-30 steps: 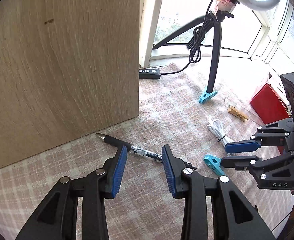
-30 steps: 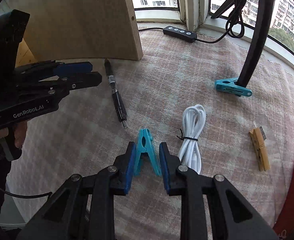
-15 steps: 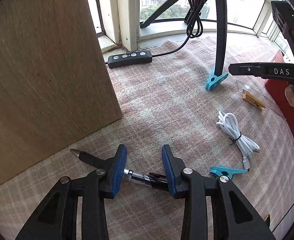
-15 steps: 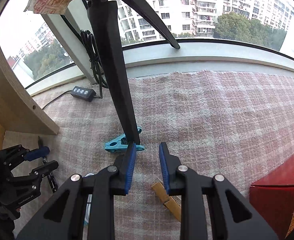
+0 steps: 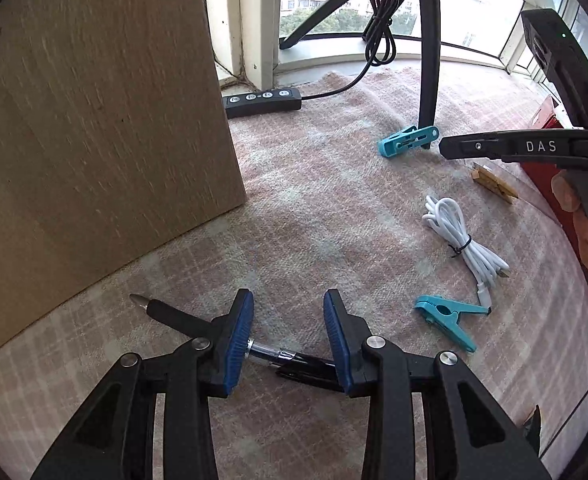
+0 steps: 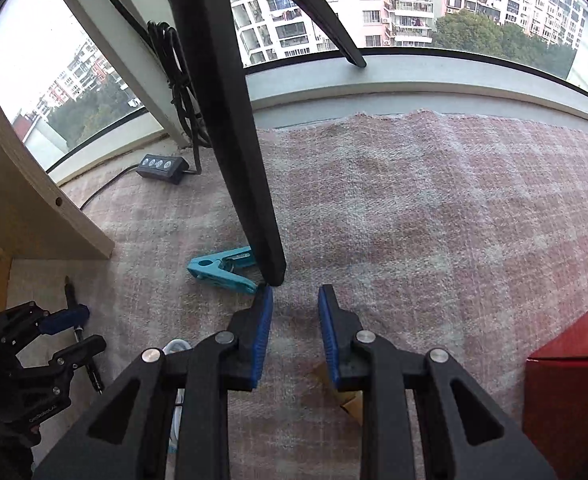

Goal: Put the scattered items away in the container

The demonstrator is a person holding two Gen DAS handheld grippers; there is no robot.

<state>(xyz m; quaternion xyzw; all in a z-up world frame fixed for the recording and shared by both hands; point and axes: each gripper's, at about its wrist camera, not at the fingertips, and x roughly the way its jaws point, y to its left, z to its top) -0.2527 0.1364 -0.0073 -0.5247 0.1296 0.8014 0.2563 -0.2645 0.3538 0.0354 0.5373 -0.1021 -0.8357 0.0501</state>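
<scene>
Nothing tidied yet, as far as could be judged; every loose item lay out on the checked cloth over the counter.

Far left: a wooden panel, standing upright. Just in front of it, the pen, flat on the cloth, running across between the jaws of the left gripper. Jaws apart, straddling the barrel, pads not pressing on it. Likely the first pick, not yet made.

Further right: a teal clip lying near the end of the bundled white cable. Beyond those, a second teal clip at the foot of a black tripod leg, touching or nearly so.

Right again: the right gripper, jaws slightly apart with nothing between them, poised above the cloth, a wooden clothespin just beneath its right jaw.

Far right: the red box, presumably the container; inside not visible, so contents could not be told.

Left to do: pen, cable, both teal clips, clothespin.
</scene>
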